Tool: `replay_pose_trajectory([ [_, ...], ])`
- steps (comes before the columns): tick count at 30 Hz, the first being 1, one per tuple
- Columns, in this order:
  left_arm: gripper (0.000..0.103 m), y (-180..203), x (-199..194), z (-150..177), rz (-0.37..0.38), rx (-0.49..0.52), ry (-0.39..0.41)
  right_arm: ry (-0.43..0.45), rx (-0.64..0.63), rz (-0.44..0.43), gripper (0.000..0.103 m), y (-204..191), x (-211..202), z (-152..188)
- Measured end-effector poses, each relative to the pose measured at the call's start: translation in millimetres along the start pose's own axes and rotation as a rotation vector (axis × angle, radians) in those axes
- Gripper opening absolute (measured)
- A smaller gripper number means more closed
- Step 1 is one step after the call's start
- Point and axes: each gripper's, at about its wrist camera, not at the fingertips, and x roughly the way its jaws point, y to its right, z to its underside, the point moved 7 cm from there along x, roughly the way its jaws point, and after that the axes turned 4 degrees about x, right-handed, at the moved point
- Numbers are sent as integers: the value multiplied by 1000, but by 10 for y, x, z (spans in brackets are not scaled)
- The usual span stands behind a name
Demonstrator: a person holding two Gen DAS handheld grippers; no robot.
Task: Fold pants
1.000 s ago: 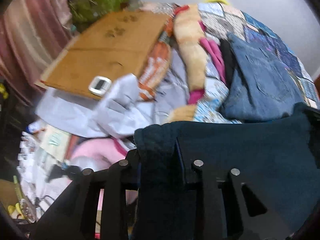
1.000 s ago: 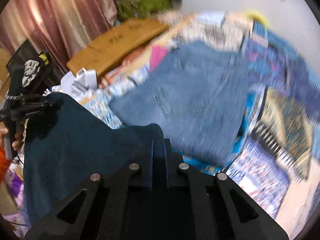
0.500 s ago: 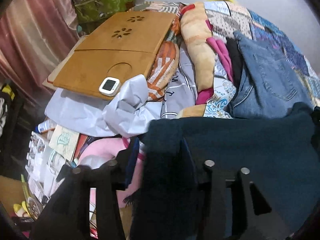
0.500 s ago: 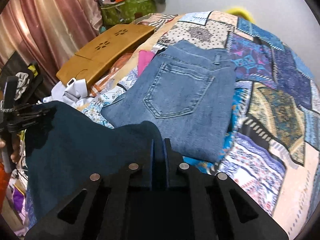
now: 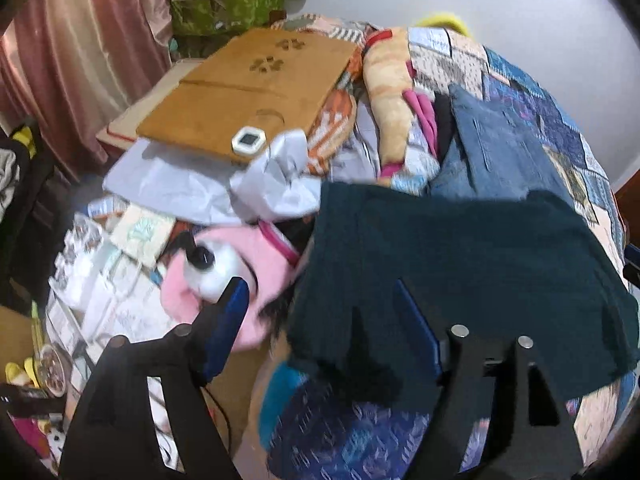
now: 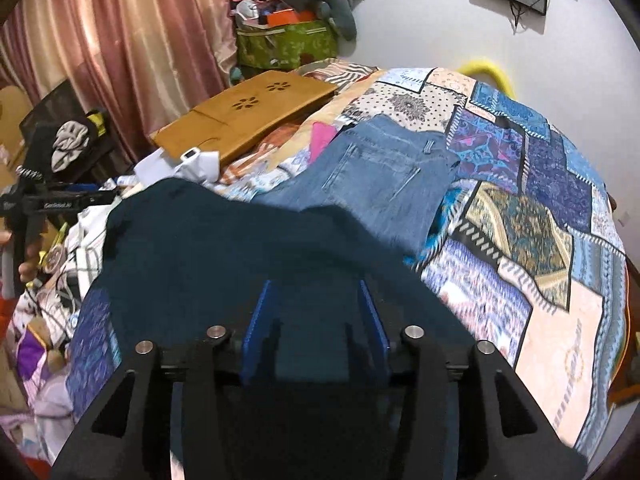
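Dark teal pants (image 5: 460, 264) lie folded on the patchwork bedspread (image 6: 540, 220), in front of folded blue jeans (image 6: 384, 176). My left gripper (image 5: 320, 300) is open, its blue-padded fingers spread over the pants' left edge and holding nothing. My right gripper (image 6: 314, 304) is open too, its fingers apart just above the near part of the teal pants (image 6: 240, 248). The jeans also show in the left wrist view (image 5: 492, 152).
A wooden lap desk (image 5: 248, 80) with a small white clock (image 5: 248, 141) lies at the bed's far left. A pink plush toy (image 5: 232, 268), white bags and papers clutter the left side. Pink curtains (image 6: 120, 40) and a green bag (image 6: 284, 46) stand behind.
Both grippers were shut on the teal pants and holding them up. Now both have opened and let go, and the pants lie on the bed.
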Motion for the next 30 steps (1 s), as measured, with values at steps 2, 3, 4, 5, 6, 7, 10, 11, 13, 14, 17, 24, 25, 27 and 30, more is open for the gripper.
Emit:
replay_pose_trajectory([
  [2, 87, 16, 31, 137, 0, -11, -18, -1, -1, 8, 44, -27, -51, 155],
  [3, 87, 26, 53, 196, 2, -19, -25, -5, 6, 3, 45, -35, -65, 226],
  [4, 87, 40, 95, 276, 8, -32, -41, -18, 21, -7, 46, -43, -68, 329],
  [5, 87, 59, 127, 332, 17, -40, -56, -25, 31, -12, 47, -46, -70, 383],
  [6, 87, 85, 156, 383, 32, -48, -72, -38, 46, -22, 47, -45, -60, 465],
  [7, 87, 121, 189, 427, 52, -56, -87, -54, 60, -29, 47, -45, -47, 549],
  [10, 85, 276, 228, 520, 119, -65, -101, -25, 86, -14, 52, -41, -79, 725],
  [11, 75, 340, 216, 525, 138, -61, -91, -13, 80, 2, 55, -50, -106, 754],
  [13, 55, 448, 200, 522, 139, -39, -84, 1, 86, 12, 56, -64, -149, 787],
  [14, 48, 486, 201, 509, 121, -28, -81, 6, 94, 12, 56, -65, -157, 791],
  [17, 9, 508, 195, 447, 27, 4, -55, 17, 120, -4, 57, -37, -168, 791],
  [24, 9, 396, -230, 285, -53, 18, 131, 7, 117, 0, 57, -72, -179, 848],
  [25, 10, 355, -268, 297, -45, 1, 143, -14, 116, -5, 57, -68, -179, 831],
  [27, 10, 313, -241, 339, -30, -16, 139, -40, 125, -22, 57, -64, -193, 799],
  [30, 10, 301, -25, 496, -13, -21, 77, -33, 170, -86, 57, -69, -276, 683],
])
